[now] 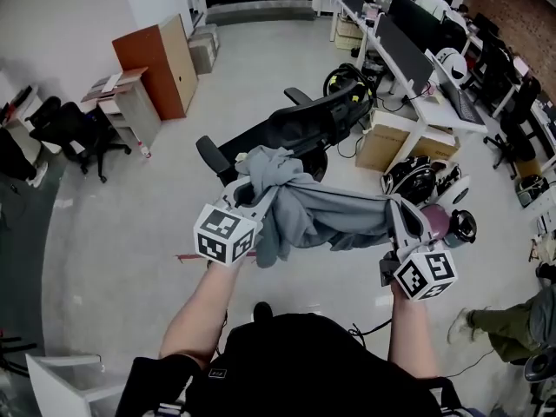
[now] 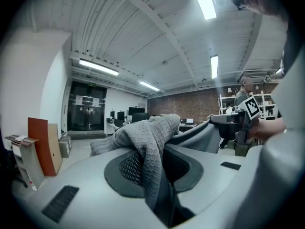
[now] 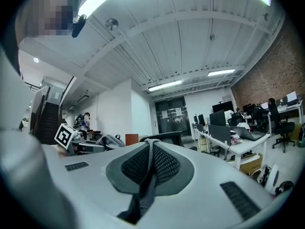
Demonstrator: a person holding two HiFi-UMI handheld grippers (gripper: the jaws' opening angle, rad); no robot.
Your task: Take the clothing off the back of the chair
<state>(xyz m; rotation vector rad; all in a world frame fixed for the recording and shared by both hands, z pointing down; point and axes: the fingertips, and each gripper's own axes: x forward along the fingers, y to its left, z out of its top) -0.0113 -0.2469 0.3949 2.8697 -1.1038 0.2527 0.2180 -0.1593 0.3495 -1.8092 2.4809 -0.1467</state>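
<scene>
Office floor point(image 1: 113, 233) lies beneath clothing point(image 1: 334, 211) pinched by both hand-held grippers point(image 1: 248, 188) point(image 1: 398, 210).

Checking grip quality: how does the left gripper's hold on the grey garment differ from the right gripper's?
The left gripper clamps a thick bunched wad of the grey knitted garment, jaws partly apart; the right gripper pinches a thin edge, jaws nearly together. Fabric heaps over the left gripper but runs stretched into the right gripper. Both are shut on the same garment.
</scene>
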